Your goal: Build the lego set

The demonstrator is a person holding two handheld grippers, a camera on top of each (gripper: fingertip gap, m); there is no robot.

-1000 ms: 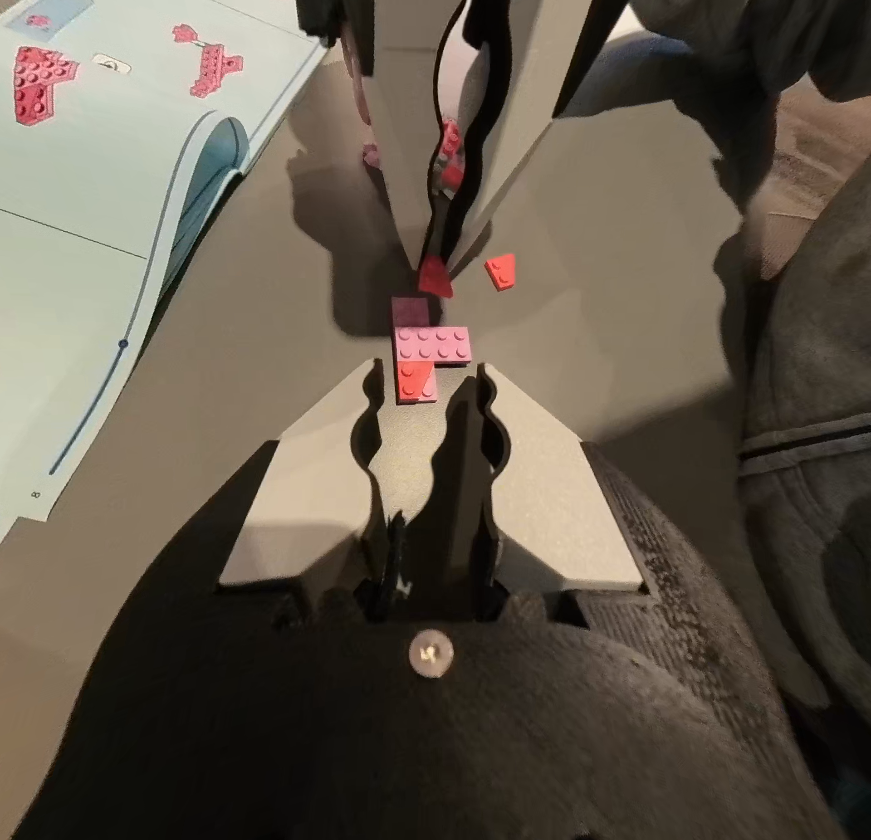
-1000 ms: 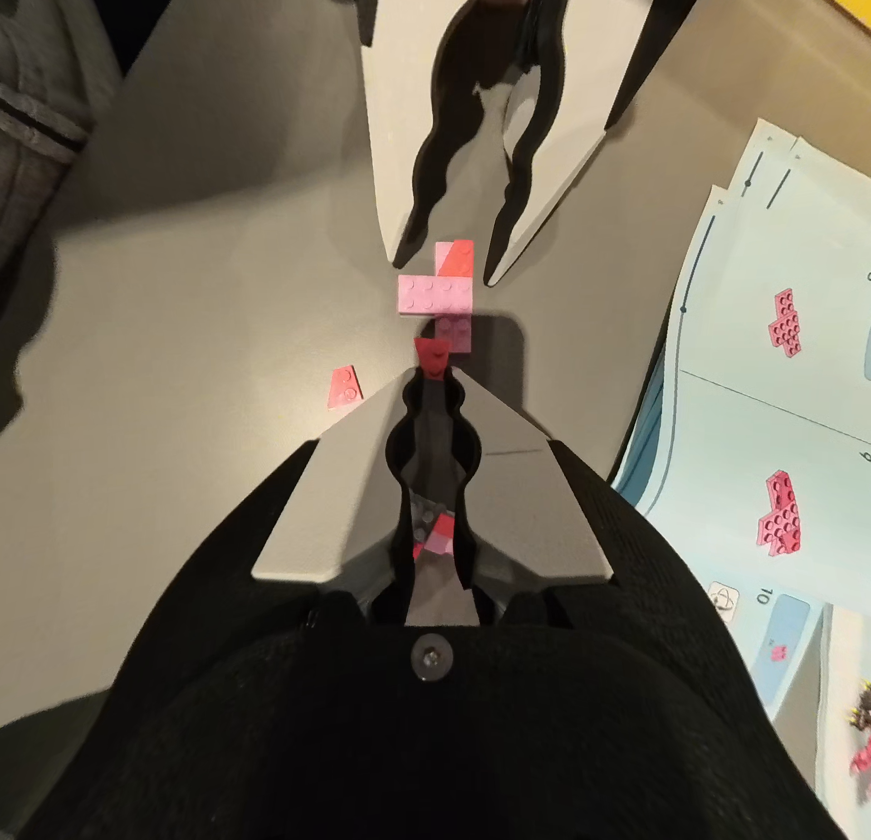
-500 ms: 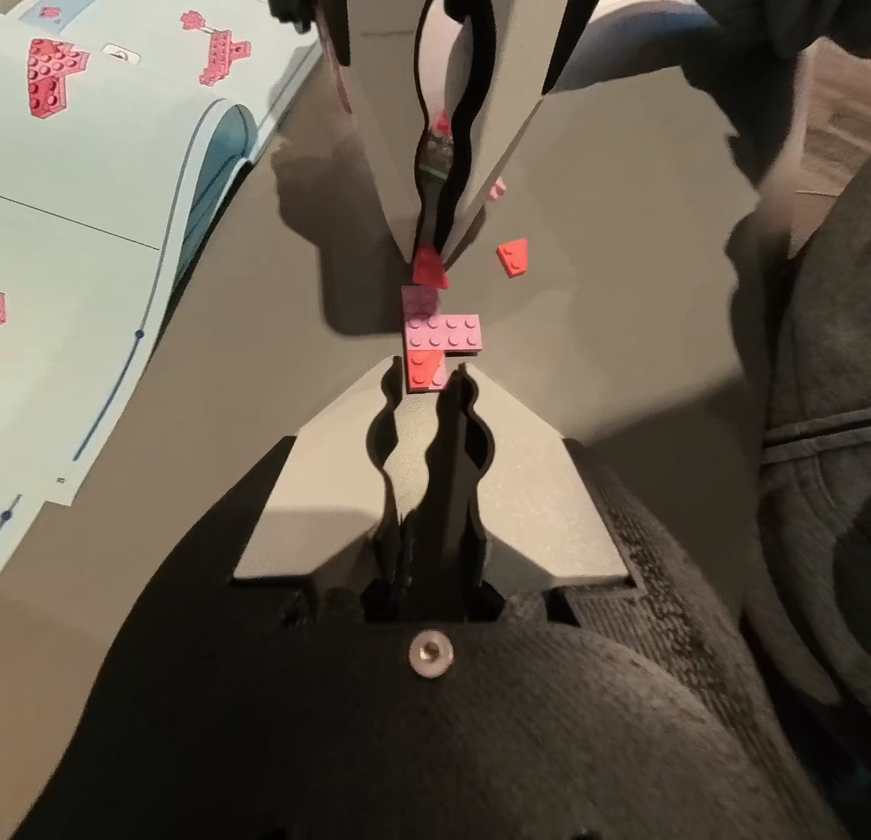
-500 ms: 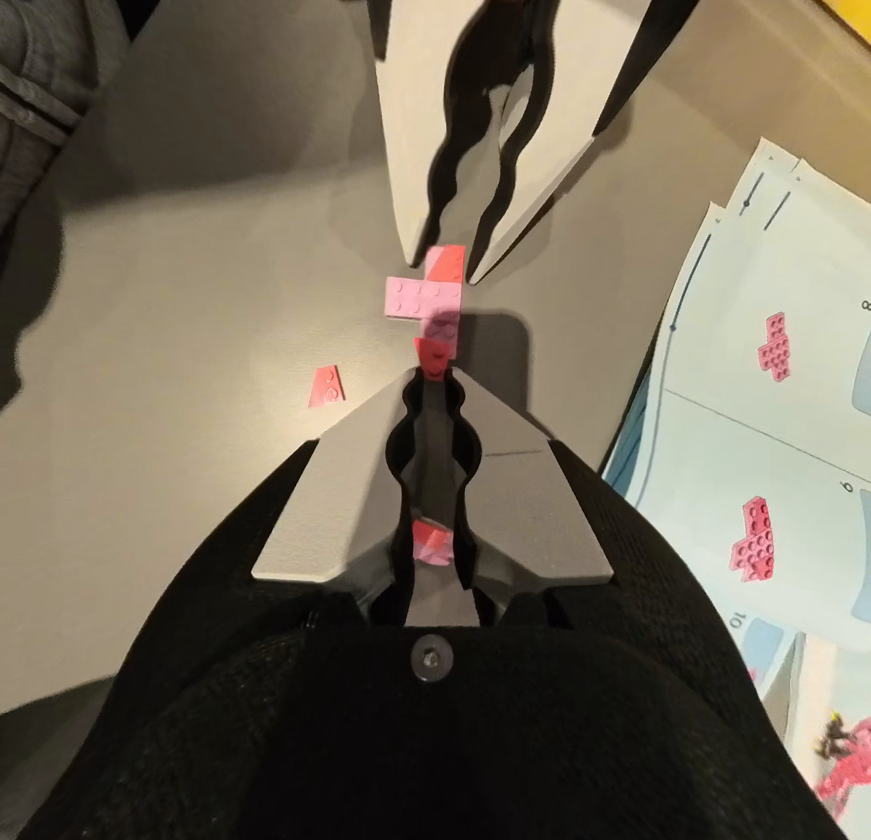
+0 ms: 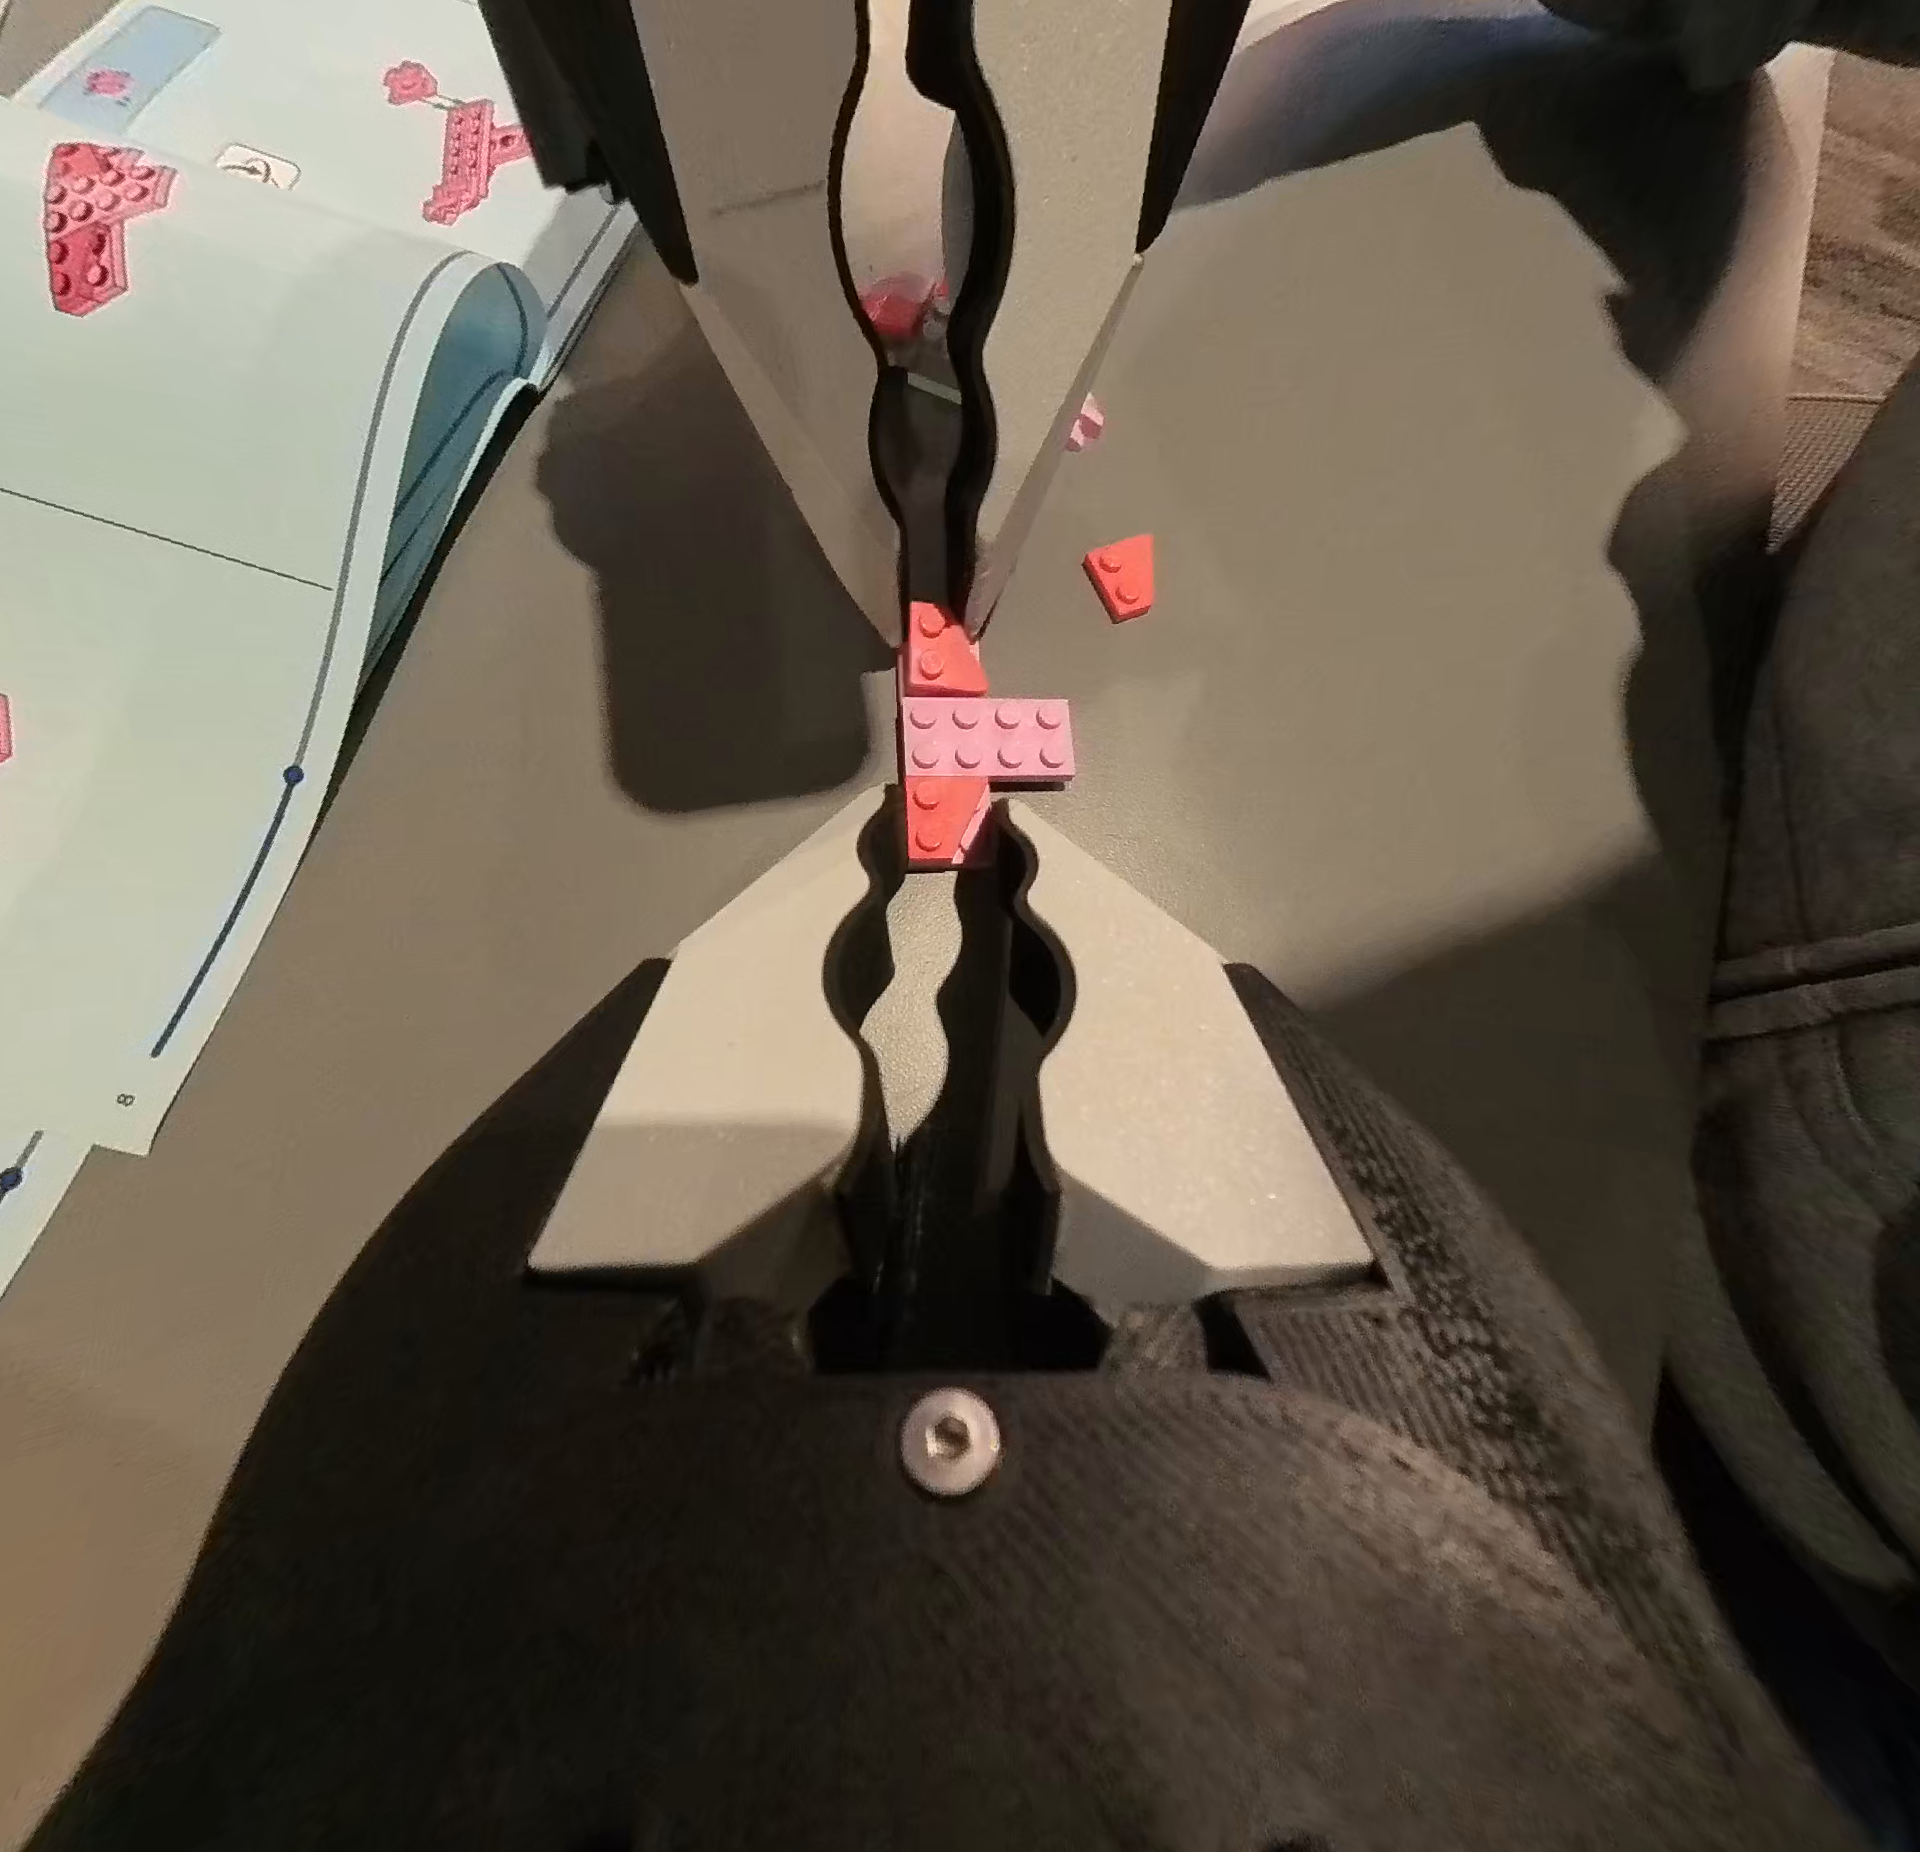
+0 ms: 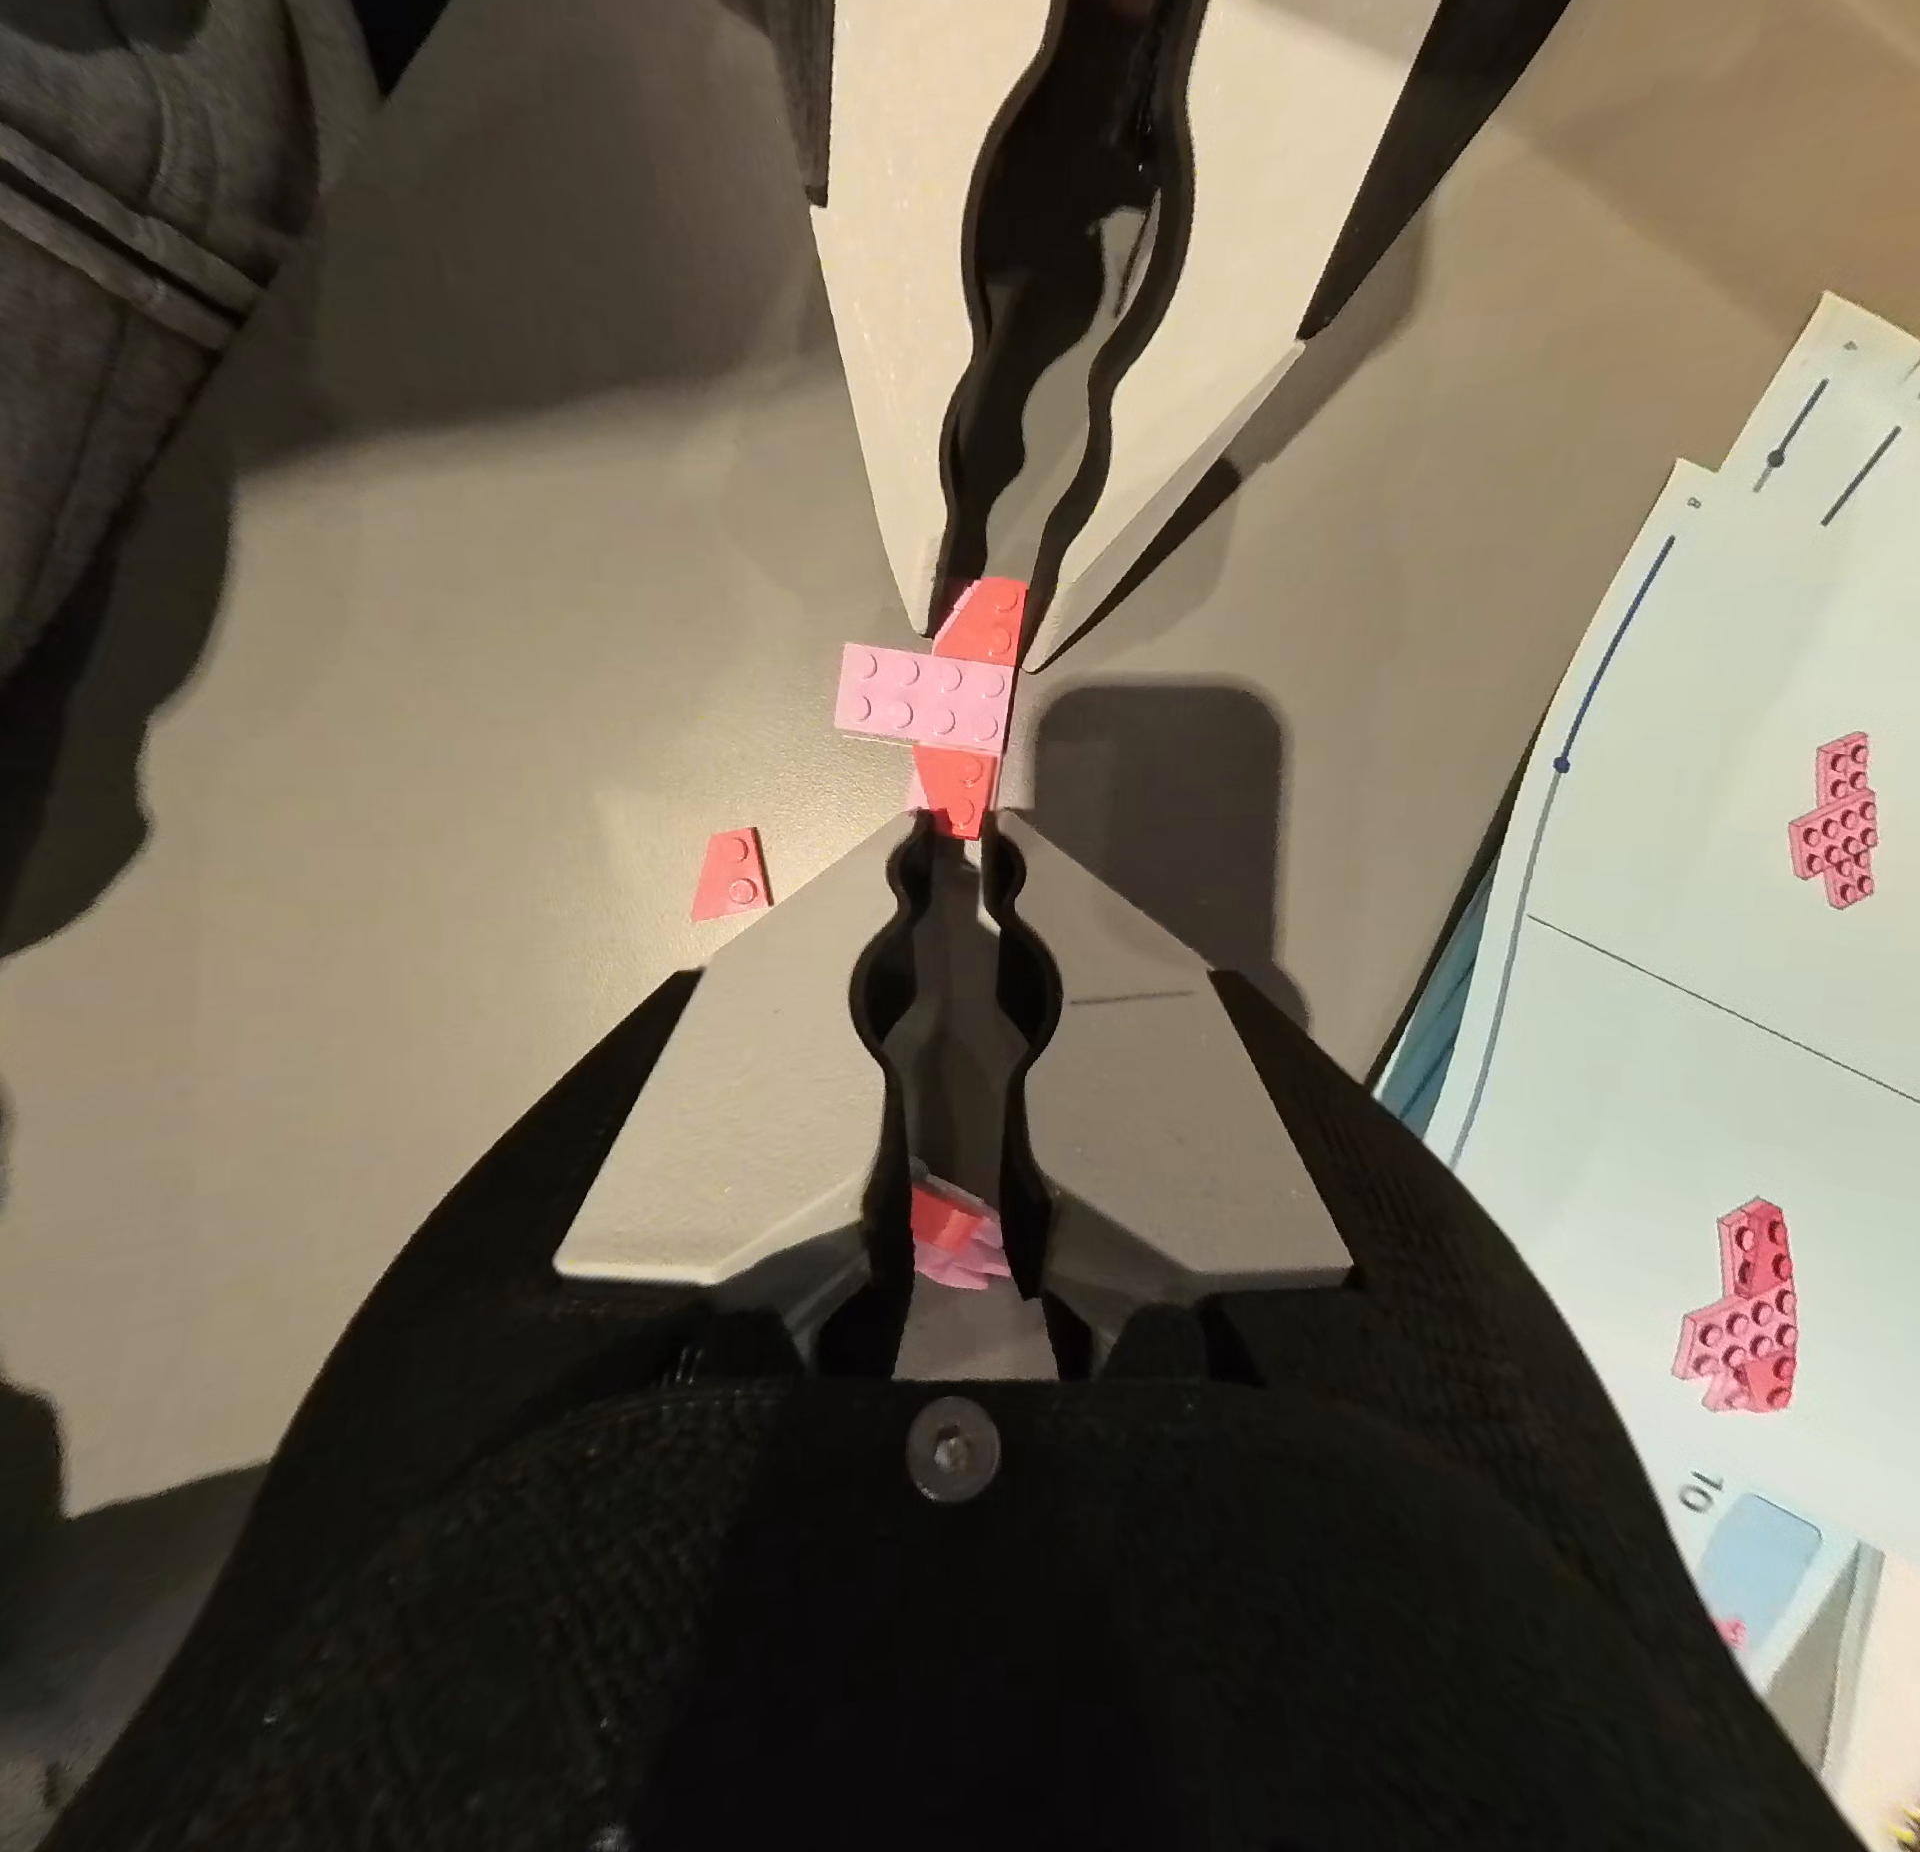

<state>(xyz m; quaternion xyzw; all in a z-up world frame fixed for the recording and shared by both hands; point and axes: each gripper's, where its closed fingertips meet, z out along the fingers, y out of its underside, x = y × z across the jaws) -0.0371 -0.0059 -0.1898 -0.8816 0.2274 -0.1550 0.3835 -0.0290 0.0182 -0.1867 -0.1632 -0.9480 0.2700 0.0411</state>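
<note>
A small assembly lies on the grey table: a pink 2x4 plate (image 5: pixel 987 748) (image 6: pixel 925 706) crossing a longer pink plate with a red wedge plate (image 5: pixel 935 813) (image 6: pixel 987 618) on its near end. My left gripper (image 5: pixel 945 828) (image 6: pixel 982 647) is shut on that end. My right gripper (image 6: pixel 956 817) (image 5: pixel 938 630) faces it and is shut on a second red wedge plate (image 6: pixel 961 789) (image 5: pixel 940 654), which rests on the assembly's other end, against the 2x4 plate.
A loose red wedge plate (image 5: pixel 1122 576) (image 6: pixel 732 872) lies beside the assembly. An open instruction booklet (image 5: pixel 156 555) (image 6: pixel 1714 971) lies to one side. More loose pieces (image 5: pixel 904 306) lie behind the right gripper. A person's grey clothing (image 5: pixel 1818 867) (image 6: pixel 104 244) borders the table. My left and right fingertips are right by each other.
My left gripper has closed on the assembly's near end. My right gripper has brought its red wedge plate down from just above onto the far end.
</note>
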